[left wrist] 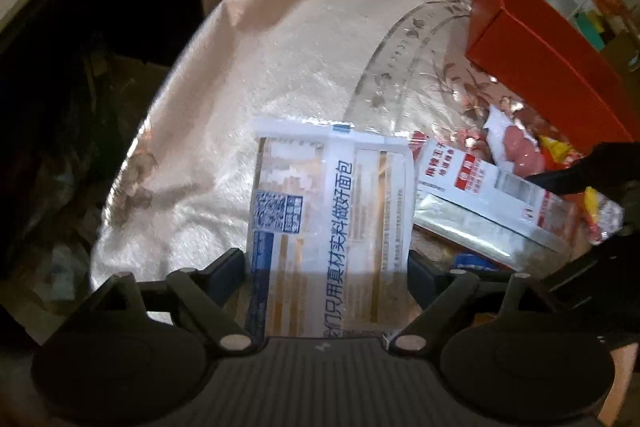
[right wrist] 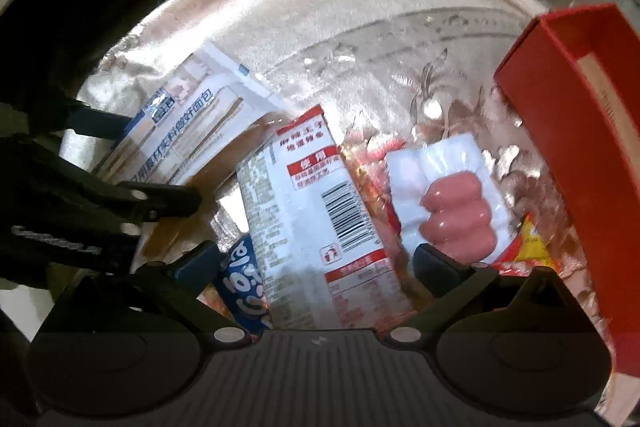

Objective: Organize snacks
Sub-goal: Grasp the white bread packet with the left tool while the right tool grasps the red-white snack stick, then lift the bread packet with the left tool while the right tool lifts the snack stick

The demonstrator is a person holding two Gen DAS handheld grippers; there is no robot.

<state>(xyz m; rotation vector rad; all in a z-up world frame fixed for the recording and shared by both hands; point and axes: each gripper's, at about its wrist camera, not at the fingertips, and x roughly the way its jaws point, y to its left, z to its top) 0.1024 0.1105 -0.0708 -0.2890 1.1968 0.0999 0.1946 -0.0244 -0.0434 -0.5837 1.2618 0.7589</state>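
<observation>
Snacks lying loose on a cloth-covered table, both grippers pointed down over the pile. The bread packet [left wrist: 332, 211], white with blue print, lies flat and runs up between the fingers of the left gripper [left wrist: 326, 263], whose jaws stand spread on either side of it; whether the pads press its edges cannot be told, though they appear to straddle rather than pinch. At about 3 o'clock from the bread packet, its near corner tucked under that packet's edge, lies the red-and-white packet [right wrist: 316, 211] with a barcode; the right gripper [right wrist: 316, 263] hangs over it with jaws spread, pads apparently clear of it. At that packet's 3 o'clock is the sausage pack [right wrist: 452, 203], clear film over pink sausages, its lower edge just beside the right-hand finger. At 7 o'clock a blue wrapper [right wrist: 244, 287] shows from beneath, and at the sausage pack's 4 o'clock a red-and-yellow wrapper [right wrist: 528, 247] pokes out.

The only container visible is the red box [left wrist: 540, 55], open-topped, at the pile's 2 o'clock, near but apart. Its inside is mostly hidden; no snack shows in it. Judged from this layout, the sorting is at an early stage: every visible snack remains on the tablecloth [left wrist: 280, 59], still to be moved.
</observation>
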